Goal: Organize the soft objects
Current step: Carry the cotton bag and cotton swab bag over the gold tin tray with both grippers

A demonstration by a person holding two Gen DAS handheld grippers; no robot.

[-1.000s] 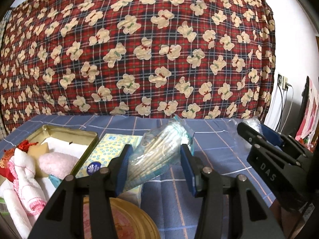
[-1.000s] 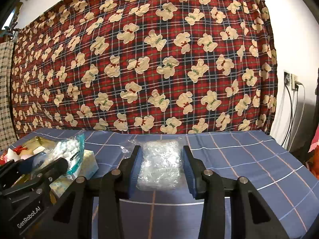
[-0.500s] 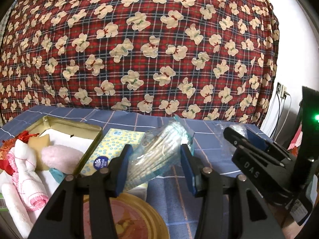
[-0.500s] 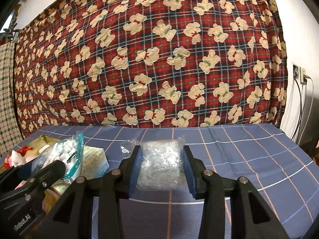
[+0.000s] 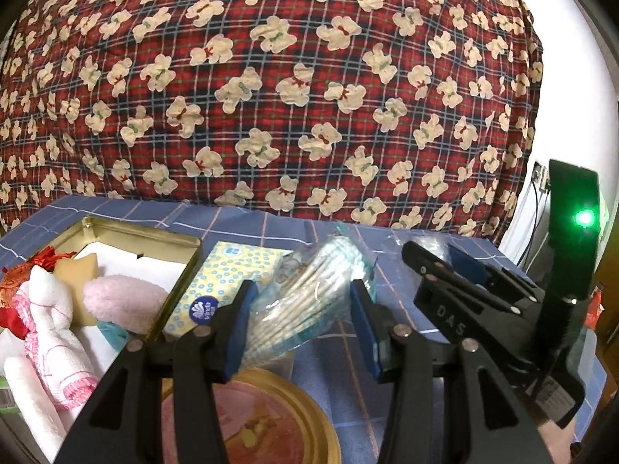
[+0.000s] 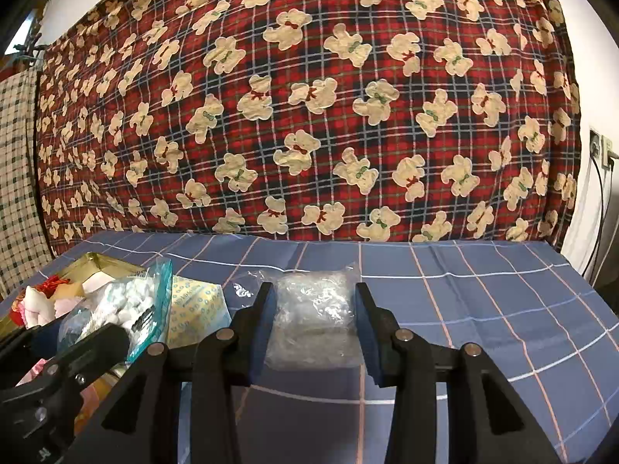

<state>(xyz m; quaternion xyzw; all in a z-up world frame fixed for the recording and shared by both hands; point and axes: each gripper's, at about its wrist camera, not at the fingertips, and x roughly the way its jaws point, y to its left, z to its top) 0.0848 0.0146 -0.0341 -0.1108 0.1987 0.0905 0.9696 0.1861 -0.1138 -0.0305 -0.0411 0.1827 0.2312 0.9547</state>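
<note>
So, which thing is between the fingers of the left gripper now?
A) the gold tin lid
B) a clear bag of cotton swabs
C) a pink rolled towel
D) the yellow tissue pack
B: in the left wrist view the left gripper has its blue pads on both sides of the clear bag of cotton swabs, while the pink rolled towel lies in the tin and the yellow tissue pack rests on the table.

Even indoor light, sharp focus, strong fisheye bending, dark corners.
</note>
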